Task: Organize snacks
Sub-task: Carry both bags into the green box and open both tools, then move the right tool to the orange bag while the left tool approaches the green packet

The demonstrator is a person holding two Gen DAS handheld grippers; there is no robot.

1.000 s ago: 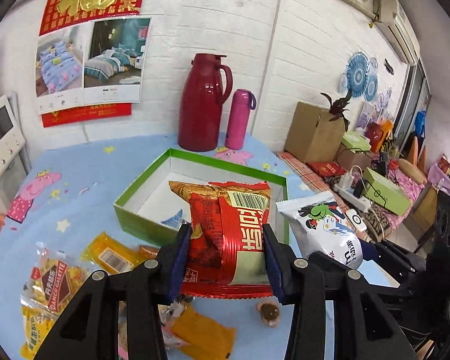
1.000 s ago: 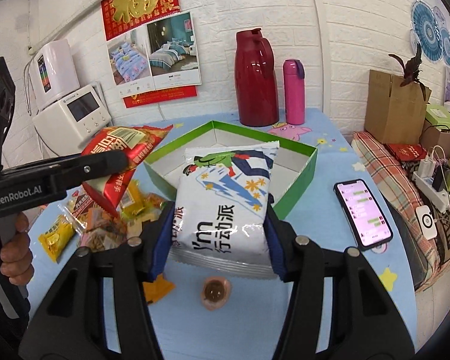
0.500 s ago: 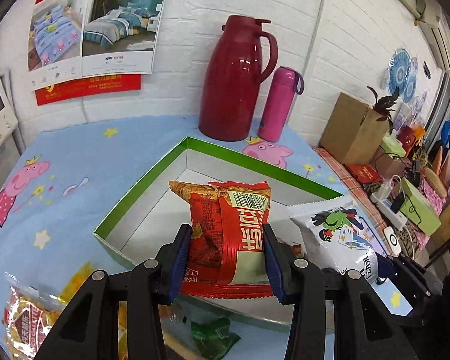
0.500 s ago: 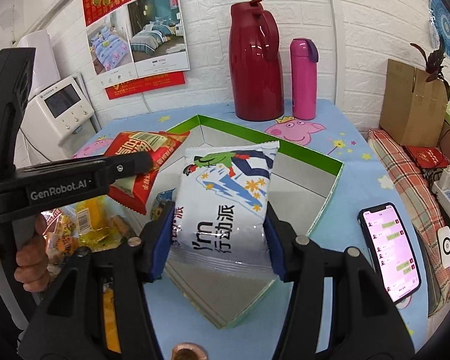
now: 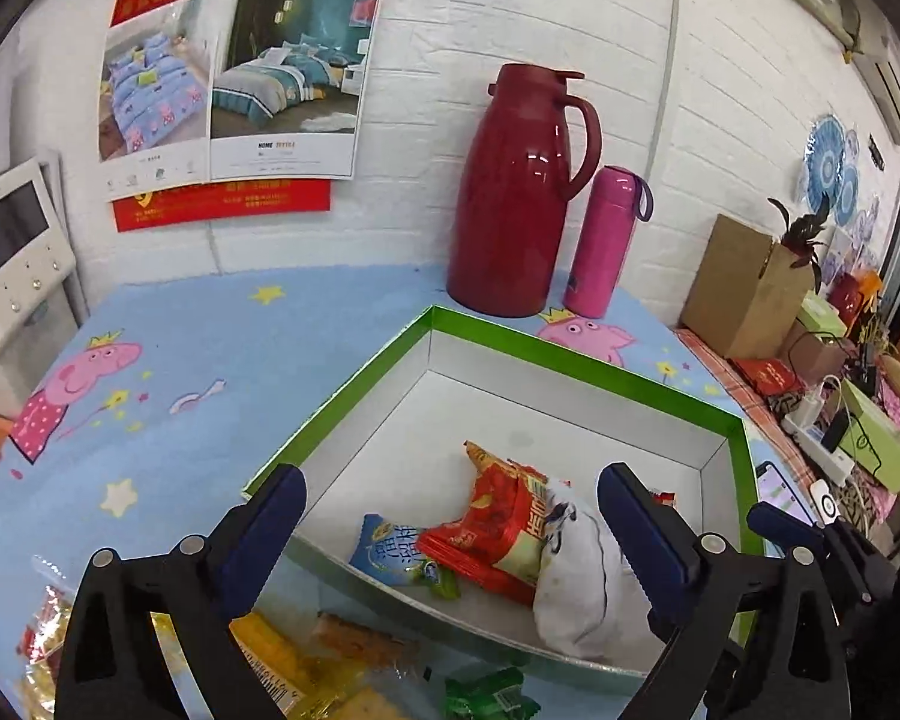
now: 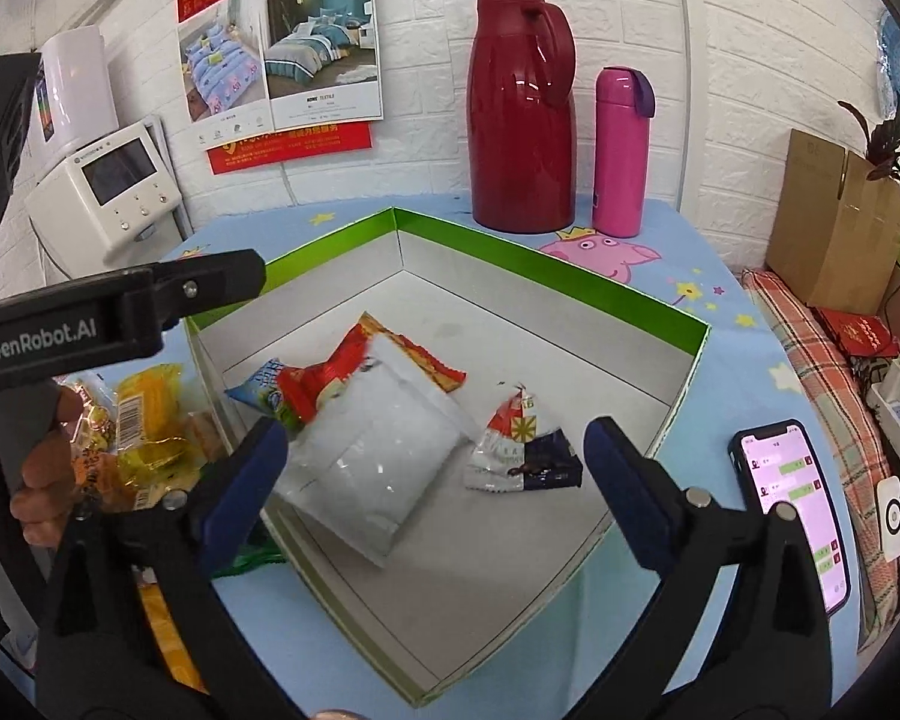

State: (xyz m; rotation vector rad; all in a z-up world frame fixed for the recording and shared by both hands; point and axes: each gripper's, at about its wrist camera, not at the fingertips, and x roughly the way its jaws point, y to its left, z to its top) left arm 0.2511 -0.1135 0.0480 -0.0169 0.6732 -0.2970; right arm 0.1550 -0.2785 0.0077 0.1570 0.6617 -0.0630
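Four packets are counted in the box (image 6: 624,288): one red (image 6: 354,360), one white (image 6: 378,456), one blue (image 6: 258,387), one dark (image 6: 528,456). By the table's (image 6: 738,372) far edge one flask (image 6: 522,114) and one bottle (image 6: 621,156) are seen; near its right edge, one phone (image 6: 792,510).

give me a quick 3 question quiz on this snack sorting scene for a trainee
1. True or false: both the left gripper and the right gripper are open and hold nothing.
2. Where does the white packet lie?
A. on the blue tablecloth beside the phone
B. inside the green-edged box, partly over the red packet
C. clamped in the right gripper
3. Fill in: the pink bottle stands beside the red ____.

Key
1. True: both sets of jaws are spread wide, with nothing between them.
2. B: it rests in the green-edged box, overlapping the red packet.
3. Jug: the red jug, by the wall.
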